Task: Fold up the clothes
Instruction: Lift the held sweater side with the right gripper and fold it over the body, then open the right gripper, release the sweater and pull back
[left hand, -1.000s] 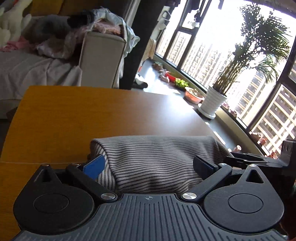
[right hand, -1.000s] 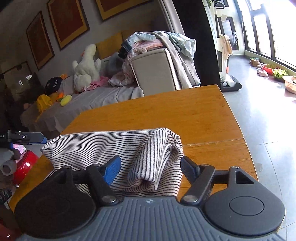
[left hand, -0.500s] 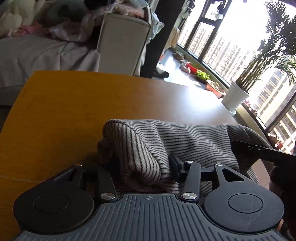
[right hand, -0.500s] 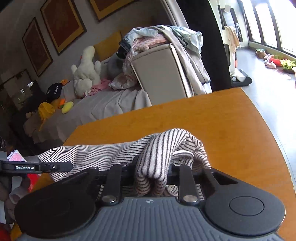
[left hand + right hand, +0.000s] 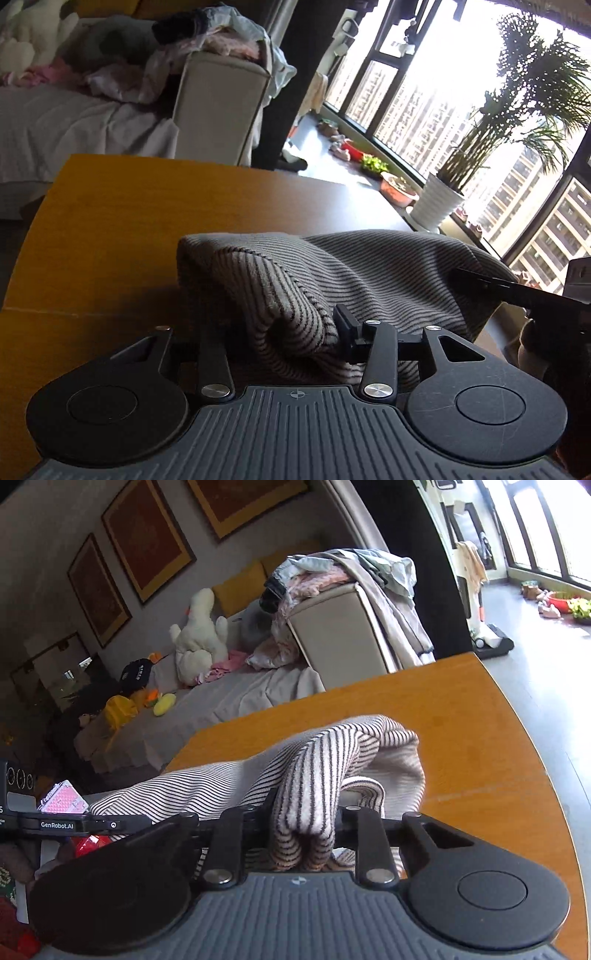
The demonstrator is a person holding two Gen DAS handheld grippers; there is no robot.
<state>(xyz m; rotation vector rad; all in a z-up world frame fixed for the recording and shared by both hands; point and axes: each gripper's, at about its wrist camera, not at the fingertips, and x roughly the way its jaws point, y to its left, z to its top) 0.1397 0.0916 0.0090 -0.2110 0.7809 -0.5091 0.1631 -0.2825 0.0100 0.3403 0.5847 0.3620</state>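
Gripping the striped garment (image 5: 369,273) at both ends, you have both tongs closed on cloth. Your left gripper (image 5: 295,332) has its fingers pinched on a thick bunched fold at the garment's left end. Your right gripper (image 5: 303,834) is clamped tight on a narrow gathered fold at the right end, the cloth bulging out between the fingers. The garment stretches between the two tools over the near part of the wooden table (image 5: 147,206), slack and rumpled in the middle. Sofa (image 5: 332,627) piled with clothes stands beyond the table; potted plant (image 5: 439,206) by the window.
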